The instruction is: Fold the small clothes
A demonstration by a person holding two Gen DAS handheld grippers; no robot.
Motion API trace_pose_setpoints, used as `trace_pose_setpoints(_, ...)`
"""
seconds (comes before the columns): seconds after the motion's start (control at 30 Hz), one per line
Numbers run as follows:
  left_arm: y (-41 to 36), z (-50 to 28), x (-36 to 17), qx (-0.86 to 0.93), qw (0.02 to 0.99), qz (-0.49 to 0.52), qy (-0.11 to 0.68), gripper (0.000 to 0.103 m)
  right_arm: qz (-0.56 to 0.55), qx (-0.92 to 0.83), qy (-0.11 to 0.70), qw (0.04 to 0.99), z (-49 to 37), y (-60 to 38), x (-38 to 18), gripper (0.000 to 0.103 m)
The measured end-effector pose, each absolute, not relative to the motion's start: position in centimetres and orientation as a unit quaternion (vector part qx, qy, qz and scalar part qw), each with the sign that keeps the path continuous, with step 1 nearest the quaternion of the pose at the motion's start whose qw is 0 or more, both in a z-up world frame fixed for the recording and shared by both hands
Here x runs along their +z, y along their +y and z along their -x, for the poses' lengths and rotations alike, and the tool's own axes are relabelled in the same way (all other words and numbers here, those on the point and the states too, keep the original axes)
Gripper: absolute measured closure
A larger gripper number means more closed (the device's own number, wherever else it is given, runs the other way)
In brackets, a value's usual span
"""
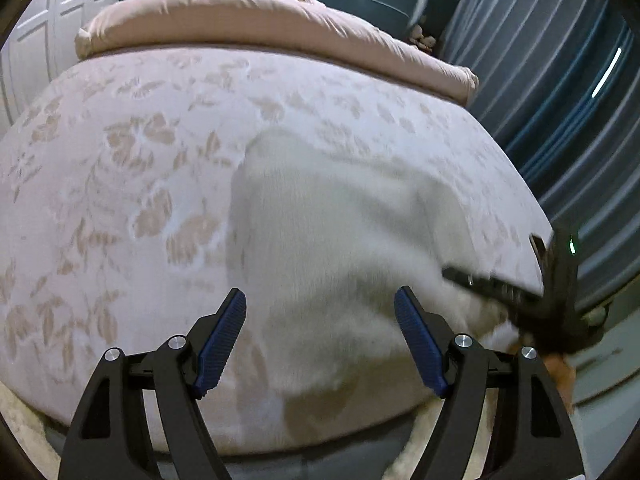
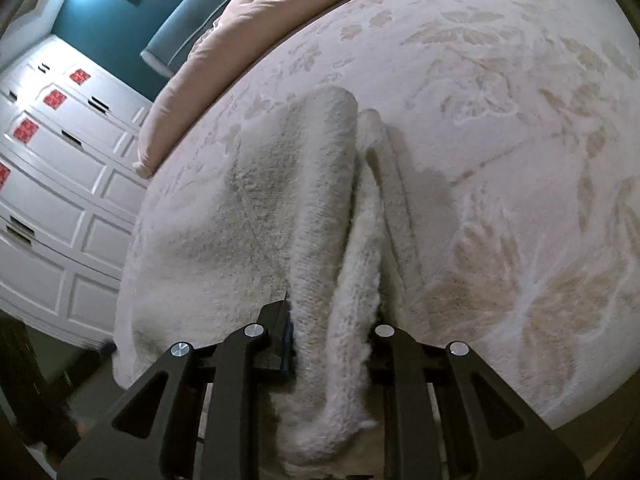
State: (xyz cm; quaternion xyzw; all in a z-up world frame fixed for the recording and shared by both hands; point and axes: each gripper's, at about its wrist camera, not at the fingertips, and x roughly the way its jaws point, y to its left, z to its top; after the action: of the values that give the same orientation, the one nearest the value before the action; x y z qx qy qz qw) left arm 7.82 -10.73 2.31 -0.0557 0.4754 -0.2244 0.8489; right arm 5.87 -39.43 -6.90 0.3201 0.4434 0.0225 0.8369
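Fluffy white knit garment (image 2: 256,208) lay on the floral-patterned bed (image 2: 500,92) near its edge; right hand-held gripper (image 2: 332,344) was clenched on a bunched fold, likely to lift it over. Left hand-held gripper (image 1: 320,340) hovered released above it, ready to grab.

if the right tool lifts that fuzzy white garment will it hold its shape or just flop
Probably flop: the white garment already bunches into soft ridges where the right tool pinches it. The fluffy knit should grip well, not slip. It looks light, and likely to drag across the bedspread.
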Motion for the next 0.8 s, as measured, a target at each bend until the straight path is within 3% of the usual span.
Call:
trace_pose_setpoints(0.07, -11.7, -9.4, 1.8, -0.196, 0.854, 0.031, 0.48, 0.029, -0.308, 0.006, 0.443, 0.842, -5.7, -39.3, -5.7, 0.077)
trace_pose_setpoints(0.2, -12.3, -11.2, -1.4, -0.158, 0.841, -0.018, 0.517, 0.03, -0.247, -0.054, 0.412, 0.875, -3.5, -38.8, -1.4, 0.077)
trace_pose_setpoints(0.37, -11.7, -10.8, -3.2, -0.162, 0.832, -0.013, 0.531, 0.029, -0.219, 0.039, 0.378, 0.899, -3.3, -34.6, 3.1, 0.077)
trace_pose_setpoints(0.47, -11.9, -10.7, -3.3, -0.16, 0.834, -0.03, 0.527, 0.027, -0.199, 0.08, 0.428, 0.878, -5.3, -31.1, 0.1, 0.078)
trace_pose_setpoints(0.57, -12.0, -10.5, -3.7, -0.161, 0.829, -0.04, 0.535, 0.026, -0.187, 0.074, 0.506, 0.839, -6.7, -29.5, -7.0, 0.08)
trace_pose_setpoints(0.7, -10.8, -10.2, -4.0, -0.17, 0.822, -0.007, 0.543, 0.026, -0.221, 0.061, 0.479, 0.848, -4.9, -31.2, -4.4, 0.079)
trace_pose_setpoints(0.8, -10.8, -9.8, -4.0, -0.167, 0.822, -0.008, 0.544, 0.026, -0.176, 0.022, 0.468, 0.866, -3.6, -32.2, -3.2, 0.076)
